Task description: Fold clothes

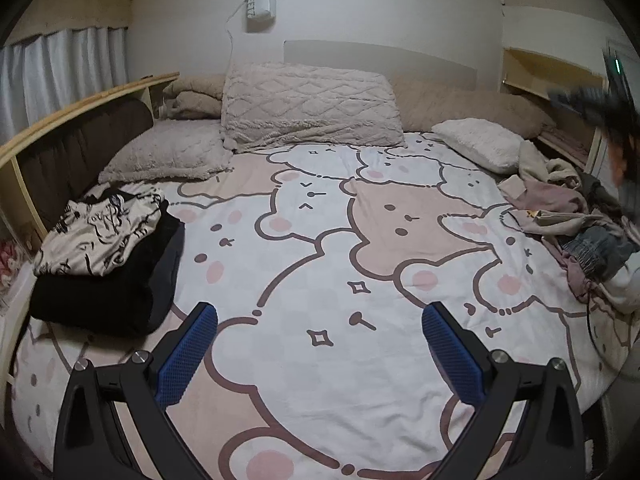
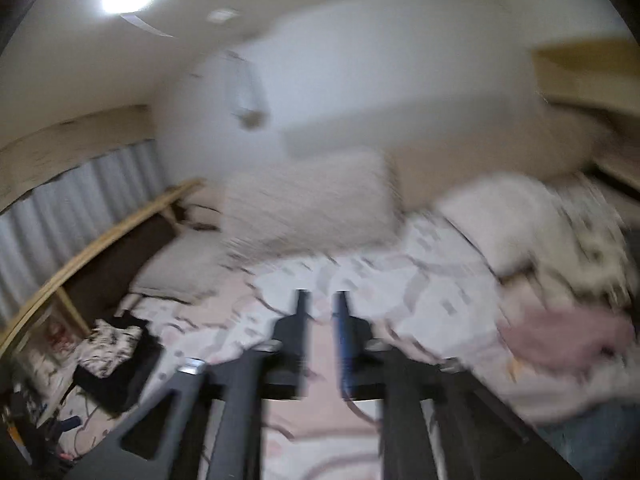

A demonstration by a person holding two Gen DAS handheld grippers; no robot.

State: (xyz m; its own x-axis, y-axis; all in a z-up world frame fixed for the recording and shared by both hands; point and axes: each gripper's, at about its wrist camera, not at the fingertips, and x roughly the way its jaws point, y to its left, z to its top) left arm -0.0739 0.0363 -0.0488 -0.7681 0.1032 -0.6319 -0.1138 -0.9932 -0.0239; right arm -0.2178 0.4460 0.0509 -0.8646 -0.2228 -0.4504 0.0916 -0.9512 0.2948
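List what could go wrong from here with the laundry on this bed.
1. The unfolded pile is a tangle of overlapping garments at the bed's right edge; a pinch there may lift several pieces at once or drag some off the side.
2. The right wrist view is motion-blurred and the right gripper looks nearly shut, so aiming at one garment is uncertain.
3. The folded stack sits close to the left edge; a careless sweep by the open left gripper could topple it.

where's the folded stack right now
In the left wrist view the folded stack sits at the bed's left edge, below the grey pillow, beside the wooden rail.
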